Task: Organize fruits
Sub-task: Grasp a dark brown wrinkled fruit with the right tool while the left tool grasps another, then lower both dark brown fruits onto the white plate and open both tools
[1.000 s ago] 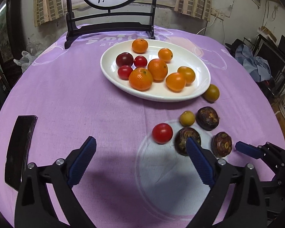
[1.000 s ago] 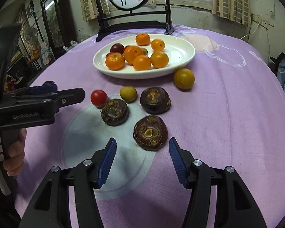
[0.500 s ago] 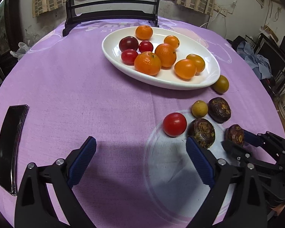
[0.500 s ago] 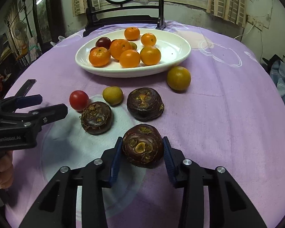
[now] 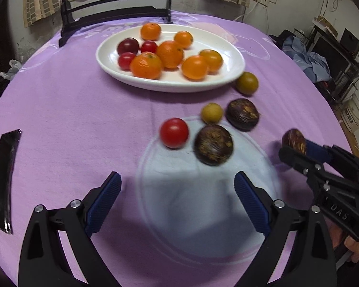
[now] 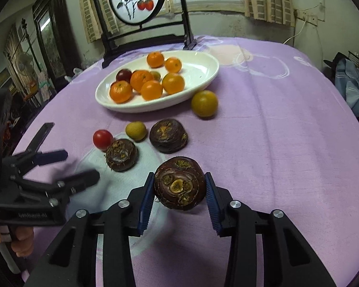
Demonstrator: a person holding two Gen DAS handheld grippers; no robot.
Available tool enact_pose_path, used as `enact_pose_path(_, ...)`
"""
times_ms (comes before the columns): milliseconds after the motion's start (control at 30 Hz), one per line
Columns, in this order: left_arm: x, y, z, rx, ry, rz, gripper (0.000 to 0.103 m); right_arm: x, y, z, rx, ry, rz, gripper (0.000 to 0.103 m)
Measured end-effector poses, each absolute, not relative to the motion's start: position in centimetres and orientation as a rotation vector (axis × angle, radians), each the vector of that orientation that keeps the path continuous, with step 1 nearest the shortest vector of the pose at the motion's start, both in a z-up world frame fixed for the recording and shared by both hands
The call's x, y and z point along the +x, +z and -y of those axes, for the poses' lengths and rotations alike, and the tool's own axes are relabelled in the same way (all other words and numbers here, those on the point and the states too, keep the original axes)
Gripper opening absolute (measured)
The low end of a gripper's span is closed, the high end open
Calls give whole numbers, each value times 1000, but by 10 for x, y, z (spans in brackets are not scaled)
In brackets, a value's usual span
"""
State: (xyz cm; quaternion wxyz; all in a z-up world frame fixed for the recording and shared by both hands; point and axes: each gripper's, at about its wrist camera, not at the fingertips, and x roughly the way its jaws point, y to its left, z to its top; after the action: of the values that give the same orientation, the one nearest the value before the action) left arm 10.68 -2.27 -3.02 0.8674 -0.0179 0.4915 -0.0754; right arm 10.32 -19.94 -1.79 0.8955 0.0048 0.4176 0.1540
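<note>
Right gripper (image 6: 179,191) clamping dark water chestnut (image 6: 179,183), lifted off purple cloth (image 6: 275,143). Left gripper (image 5: 177,191) gaping, empty. Two chestnuts, tomato (image 6: 102,139) lying at 11 o'clock; white plate (image 6: 203,71) beyond.

A: The round fabric tablecloth (image 6: 275,129) is lilac with pale white swirls; the oval ceramic plate (image 6: 198,71) is plain white.

B: The round dark brown corm (image 6: 179,183) has yellowish spots; the small tomato (image 6: 102,138) is red.
</note>
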Motion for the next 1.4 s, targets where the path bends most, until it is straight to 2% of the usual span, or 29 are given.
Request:
enact_pose_path(100, 106, -34, 39, -2, -177, -1037, 93, 100, -14, 208, 17, 307, -844, 41)
enact_pose_path(167, 106, -35, 50, 22, -184, -1040, 90, 100, -15, 213, 21, 299, -842, 41)
enact_pose_path(233, 108, -38, 58, 31, -198, -1052, 82, 98, -14, 218, 24, 291, -836, 41)
enact_pose_path(467, 120, -43, 78, 109, -184, -1029, 68, 95, -11, 230, 53, 291, -826, 41)
enact_pose_path(567, 130, -42, 77, 99, -172, -1027, 56, 95, -12, 230, 55, 302, -833, 41)
enact_pose_path(633, 135, -40, 77, 94, -153, -1022, 42, 95, -13, 229, 54, 303, -837, 41)
enact_pose_path(1200, 95, -4, 31, 8, -201, -966, 42, 100, -24, 224, 50, 308, -863, 41)
enact_pose_path(1400, 108, 15, 11, -15, -212, -951, 42, 103, -14, 211, 56, 365, -873, 41)
